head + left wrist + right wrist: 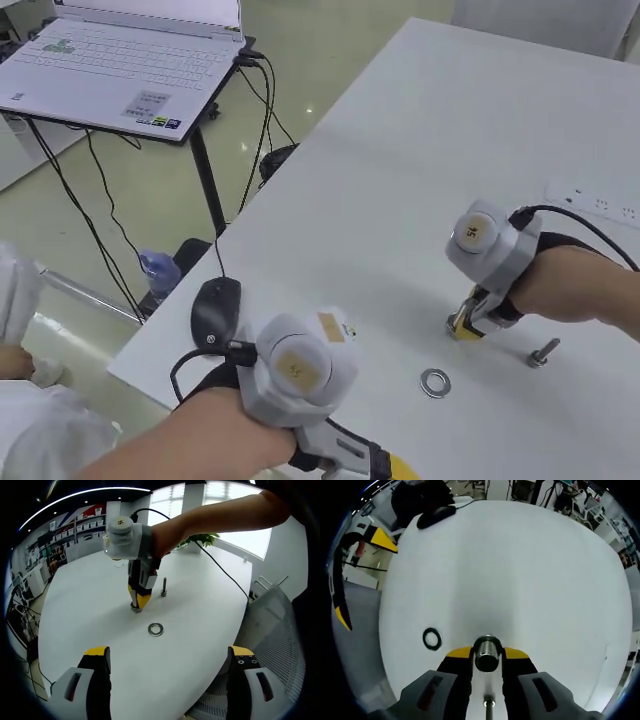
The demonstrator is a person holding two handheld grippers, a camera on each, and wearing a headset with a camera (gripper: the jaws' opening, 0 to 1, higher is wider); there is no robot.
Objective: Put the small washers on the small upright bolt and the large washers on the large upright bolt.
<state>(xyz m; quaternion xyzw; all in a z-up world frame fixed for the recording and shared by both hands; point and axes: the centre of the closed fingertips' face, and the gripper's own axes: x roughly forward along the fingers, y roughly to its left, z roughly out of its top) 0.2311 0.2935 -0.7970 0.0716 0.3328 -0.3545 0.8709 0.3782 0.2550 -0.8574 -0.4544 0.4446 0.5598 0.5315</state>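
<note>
Right gripper fingers: the yellow-tipped fingers (457,653) of the right gripper (487,656) squeeze the big dark metal bolt (487,649), one on each side.
Big dark metal bolt: it stands up on the white table (530,570) and shows its round top end. The view is too close to tell if a washer is on it.
Left gripper fingers: the left gripper (170,652) has its two yellow-tipped fingers spread wide apart with nothing between them. It is over the near edge of the table.
Washer: one flat silver metal ring (155,629) lies alone on the table between the two grippers. It is near the big dark metal bolt but not touching it.
Small bolt: the thin silver bolt (163,586) stands up near the right gripper, apart from the ring.
Farther out: a black computer mouse (215,310) sits near the table corner. A white power strip (600,205) lies on the far side. A white laptop (120,60) sits on a stand beside the table.
</note>
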